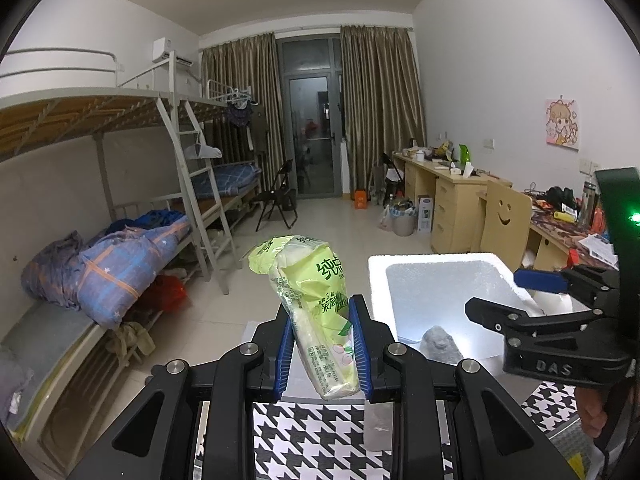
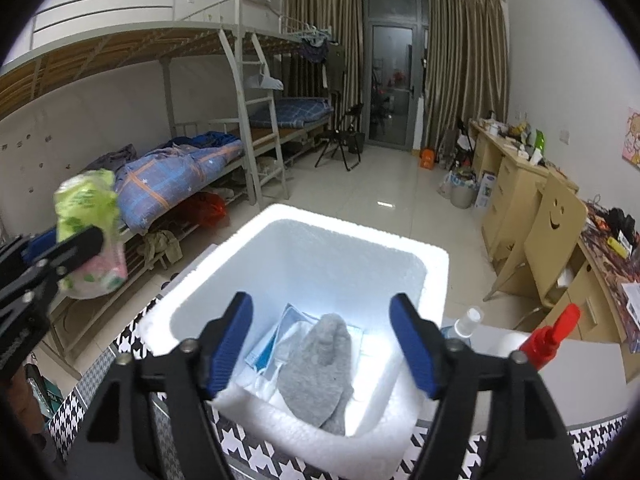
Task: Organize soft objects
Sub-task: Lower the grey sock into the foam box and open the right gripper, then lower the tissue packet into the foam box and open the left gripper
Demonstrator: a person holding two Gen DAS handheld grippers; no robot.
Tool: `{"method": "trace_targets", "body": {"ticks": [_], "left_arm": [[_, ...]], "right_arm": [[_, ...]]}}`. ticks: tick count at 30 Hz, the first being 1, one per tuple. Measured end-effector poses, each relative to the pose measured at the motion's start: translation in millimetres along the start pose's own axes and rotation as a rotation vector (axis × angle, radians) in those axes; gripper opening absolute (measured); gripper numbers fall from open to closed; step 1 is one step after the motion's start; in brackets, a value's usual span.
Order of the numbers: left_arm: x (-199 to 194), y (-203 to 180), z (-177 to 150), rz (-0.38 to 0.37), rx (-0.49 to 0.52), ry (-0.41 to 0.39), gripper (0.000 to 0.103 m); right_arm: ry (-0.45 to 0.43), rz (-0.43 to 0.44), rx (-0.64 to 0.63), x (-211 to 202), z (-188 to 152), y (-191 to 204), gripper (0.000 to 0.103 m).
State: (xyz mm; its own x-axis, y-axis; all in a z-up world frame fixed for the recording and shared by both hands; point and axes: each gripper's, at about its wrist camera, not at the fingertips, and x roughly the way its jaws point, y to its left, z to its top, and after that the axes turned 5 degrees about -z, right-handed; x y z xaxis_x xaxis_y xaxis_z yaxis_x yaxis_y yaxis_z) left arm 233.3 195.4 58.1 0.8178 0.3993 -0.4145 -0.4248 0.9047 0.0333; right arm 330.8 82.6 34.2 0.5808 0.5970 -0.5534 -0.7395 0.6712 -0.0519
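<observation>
The left gripper (image 1: 320,350) lifts a green tissue pack (image 1: 310,300), jaws pinching its middle, beside the foam box (image 2: 434,276) on the houndstooth bench (image 1: 312,436). The right gripper (image 2: 322,346) hovers wide open over the box, where a grey sock (image 2: 320,364) already lies.

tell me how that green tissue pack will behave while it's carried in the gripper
Likely soft: the green tissue pack dents where the left gripper pinches it. Probably light, since it stands up unsupported. The glossy wrapper could slip a little.
</observation>
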Motion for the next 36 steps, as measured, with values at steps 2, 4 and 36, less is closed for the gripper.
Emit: {"method": "trace_targets", "body": {"ticks": [2, 4, 36], "left_arm": [[0.6, -1.2, 0.4, -0.004, 0.001, 0.002, 0.028], [1.0, -0.9, 1.5, -0.01, 0.0, 0.004, 0.028], [12.2, -31.6, 15.4, -0.154, 0.051, 0.004, 0.028]], "right_arm": [[-0.015, -0.001, -0.004, -4.7, 0.1, -0.2, 0.079], [-0.027, -0.004, 0.003, -9.9, 1.2, -1.2, 0.08], [-0.105, -0.085, 0.096, -60.2, -11.9, -40.0, 0.088]]}}
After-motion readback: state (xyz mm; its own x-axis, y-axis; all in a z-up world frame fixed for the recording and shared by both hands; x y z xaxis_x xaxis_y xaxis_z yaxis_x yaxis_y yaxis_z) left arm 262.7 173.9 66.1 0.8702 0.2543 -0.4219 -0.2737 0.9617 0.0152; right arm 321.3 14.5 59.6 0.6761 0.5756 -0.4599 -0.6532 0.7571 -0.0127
